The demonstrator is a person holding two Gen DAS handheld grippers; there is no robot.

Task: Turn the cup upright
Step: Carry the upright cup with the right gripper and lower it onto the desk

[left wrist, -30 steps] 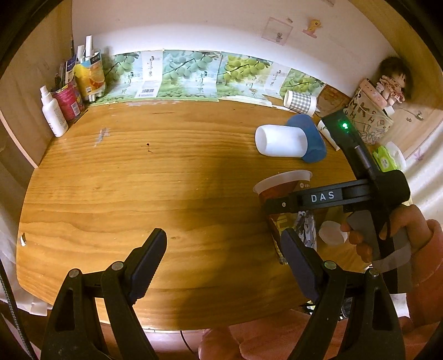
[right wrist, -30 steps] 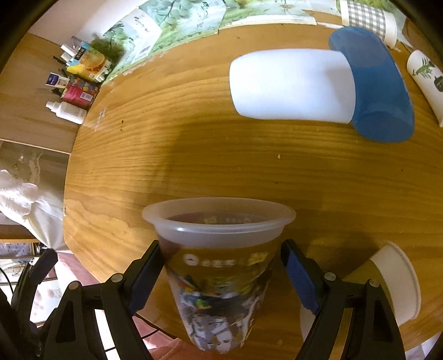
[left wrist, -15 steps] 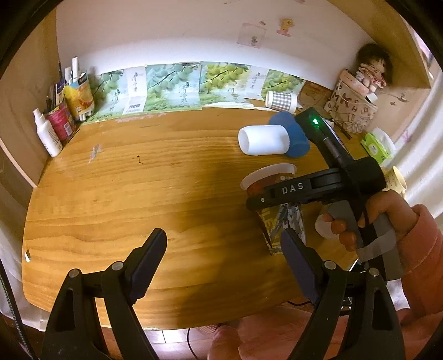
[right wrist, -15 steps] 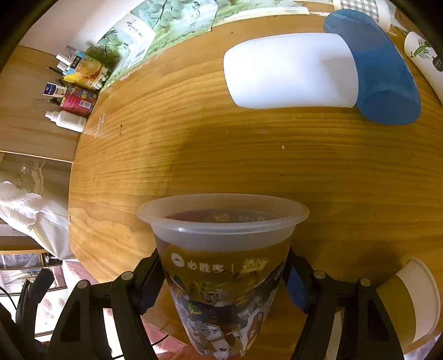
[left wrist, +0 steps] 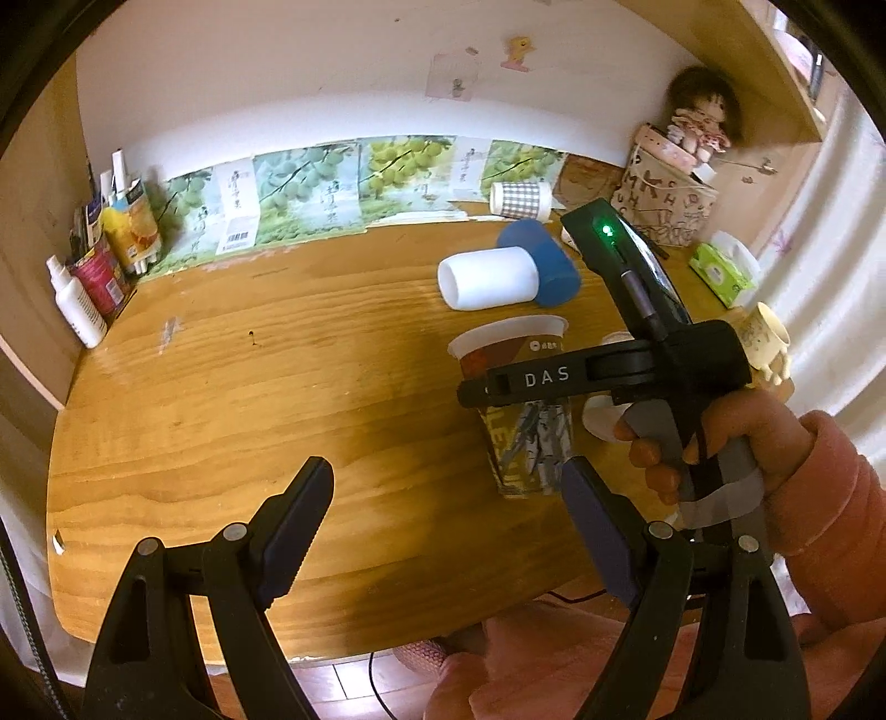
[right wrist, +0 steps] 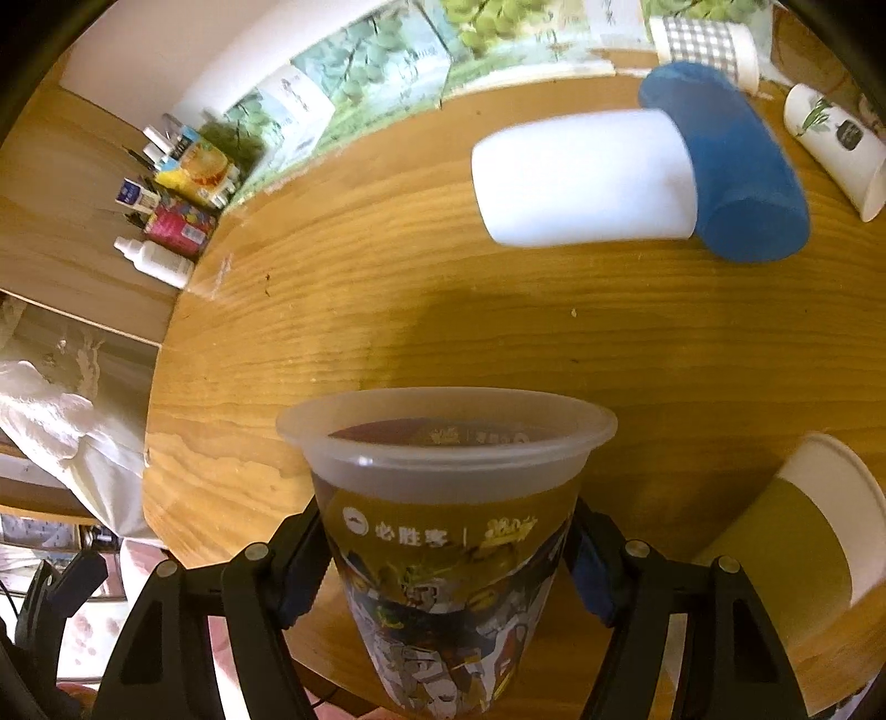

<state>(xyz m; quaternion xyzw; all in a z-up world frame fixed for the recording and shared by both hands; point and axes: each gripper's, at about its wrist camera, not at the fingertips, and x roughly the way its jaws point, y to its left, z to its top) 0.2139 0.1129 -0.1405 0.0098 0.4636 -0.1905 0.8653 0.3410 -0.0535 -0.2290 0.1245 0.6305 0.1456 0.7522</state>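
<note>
A clear plastic cup with a printed sleeve (right wrist: 448,531) stands upright, mouth up, between the fingers of my right gripper (right wrist: 448,559), which is shut on its sides. In the left wrist view the same cup (left wrist: 515,387) sits at the right of the wooden table (left wrist: 249,399), its base at or just above the surface, with the right gripper (left wrist: 526,382) across its middle. My left gripper (left wrist: 448,498) is open and empty over the table's near edge, left of the cup.
A white cup (right wrist: 581,177) and a blue cup (right wrist: 736,166) lie on their sides behind the held cup. A checked cup (right wrist: 703,44), a plant-print cup (right wrist: 836,144) and a yellow paper cup (right wrist: 803,559) lie to the right. Bottles (left wrist: 83,288) stand at the far left.
The right gripper closed in from a loose stance onto the upright cup. The left gripper drew back and up, so the table looks farther away.
</note>
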